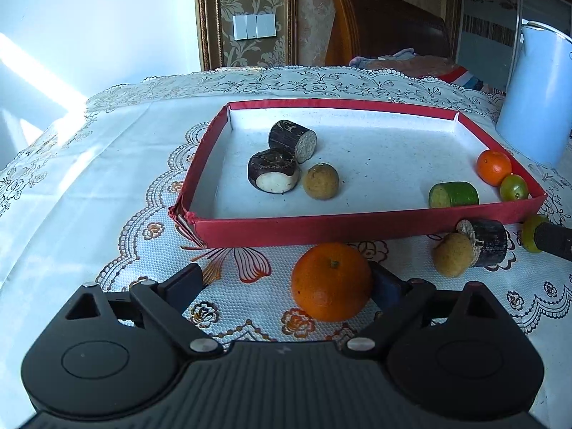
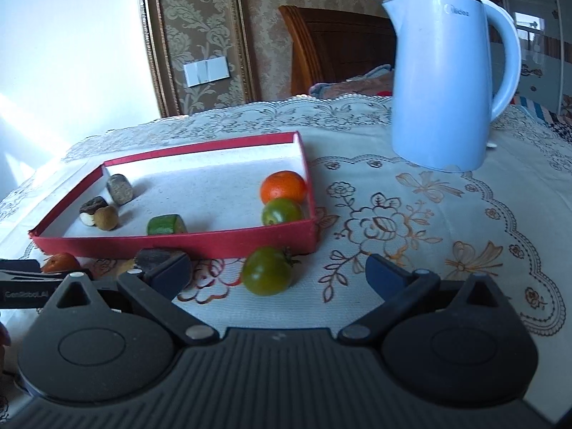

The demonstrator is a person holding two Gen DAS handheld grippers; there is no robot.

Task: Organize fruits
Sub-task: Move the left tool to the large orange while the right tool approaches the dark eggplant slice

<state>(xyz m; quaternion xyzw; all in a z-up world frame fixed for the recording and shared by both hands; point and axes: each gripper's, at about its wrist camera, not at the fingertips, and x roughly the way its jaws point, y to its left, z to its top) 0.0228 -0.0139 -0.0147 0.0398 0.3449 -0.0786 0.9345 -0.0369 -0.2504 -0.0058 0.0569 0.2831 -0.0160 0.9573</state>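
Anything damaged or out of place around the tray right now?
Yes: the red tray's near left corner is torn, its wall split and frayed. Also, an orange and a green tomato lie outside it on the tablecloth.

- A red tray (image 1: 357, 228) with a white floor is lying flat on the bench.
- Inside are sitting two dark cane pieces (image 1: 291, 139), a brown round fruit (image 1: 320, 181), a green cut piece (image 1: 454, 195), a small orange (image 1: 494, 167) and a green tomato (image 1: 513, 187).
- A big orange (image 1: 330, 282), another brown fruit (image 1: 452, 259), a dark piece (image 1: 488, 241) and a green tomato (image 2: 267, 271) are lying outside, near the front wall.
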